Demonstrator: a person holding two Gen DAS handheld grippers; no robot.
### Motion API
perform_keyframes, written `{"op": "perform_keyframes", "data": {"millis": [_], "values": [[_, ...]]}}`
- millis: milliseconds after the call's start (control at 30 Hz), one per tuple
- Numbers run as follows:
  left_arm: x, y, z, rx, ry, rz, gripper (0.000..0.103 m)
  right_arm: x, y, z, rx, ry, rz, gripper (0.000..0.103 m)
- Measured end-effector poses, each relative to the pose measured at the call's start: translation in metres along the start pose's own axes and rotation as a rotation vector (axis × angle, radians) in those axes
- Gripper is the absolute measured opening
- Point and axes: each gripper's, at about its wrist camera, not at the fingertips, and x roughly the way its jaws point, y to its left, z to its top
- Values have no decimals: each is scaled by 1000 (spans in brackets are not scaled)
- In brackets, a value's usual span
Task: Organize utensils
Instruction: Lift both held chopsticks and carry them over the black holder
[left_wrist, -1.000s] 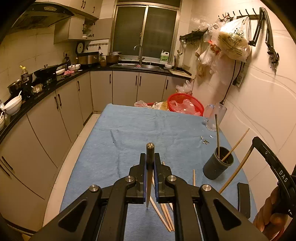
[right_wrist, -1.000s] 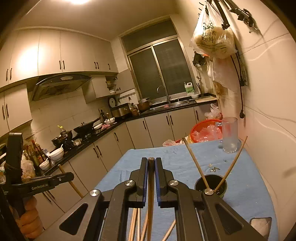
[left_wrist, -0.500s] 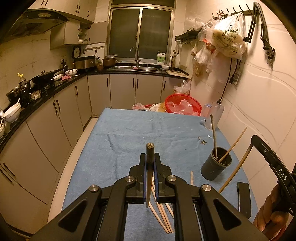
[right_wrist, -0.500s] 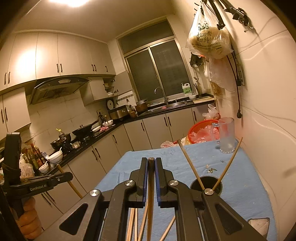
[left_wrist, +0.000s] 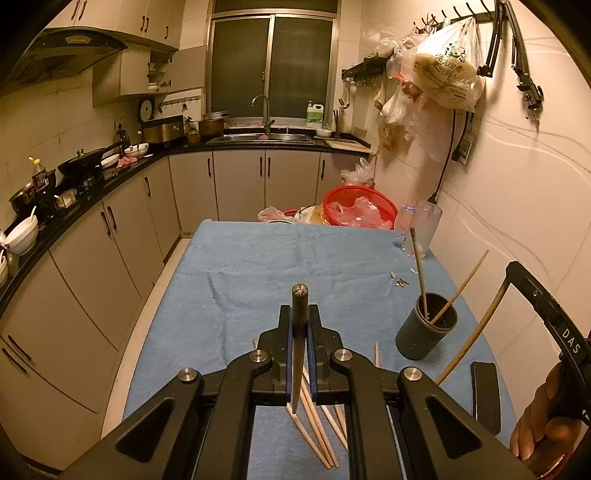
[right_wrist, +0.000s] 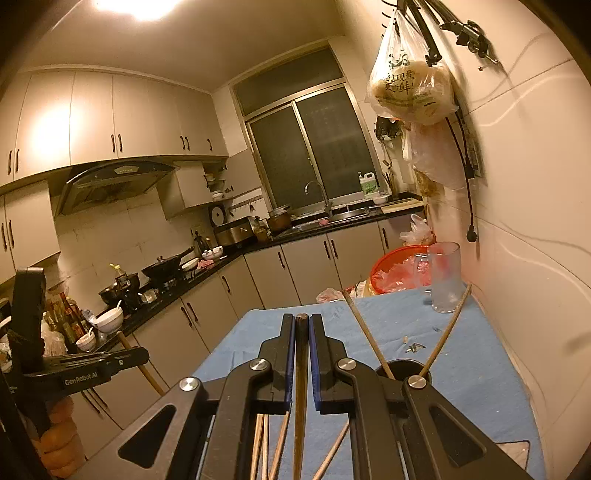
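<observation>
Gripping one chopstick in each gripper above the blue tablecloth.
Left gripper and right gripper are each clamped on a chopstick; dark cup stands near the right edge.

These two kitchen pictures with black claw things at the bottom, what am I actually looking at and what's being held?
Each picture comes from a camera mounted on a hand-held gripper, looking forward along its two fingers. A person holds one in each hand; no robot arm is involved.

In the left wrist view, the left gripper is shut on a dark chopstick. At the right edge is the person's other hand.

In the right wrist view, the right gripper is also shut on a chopstick.

Below is a table with a blue cloth. On it stand a dark cup with two chopsticks inside and a clear mug; loose wooden chopsticks lie near the front.
</observation>
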Motion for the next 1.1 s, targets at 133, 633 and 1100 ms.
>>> {"op": "perform_keyframes", "data": {"millis": [133, 633, 1100], "values": [[1, -5, 2, 15, 2, -1, 7, -2, -5, 1, 6, -6, -4, 8], [6, -28, 9, 61, 10, -11, 7, -7, -25, 8, 28, -26, -21, 8], [-3, -64, 44, 92, -23, -84, 7, -20, -43, 42, 38, -93, -59, 8]]}}
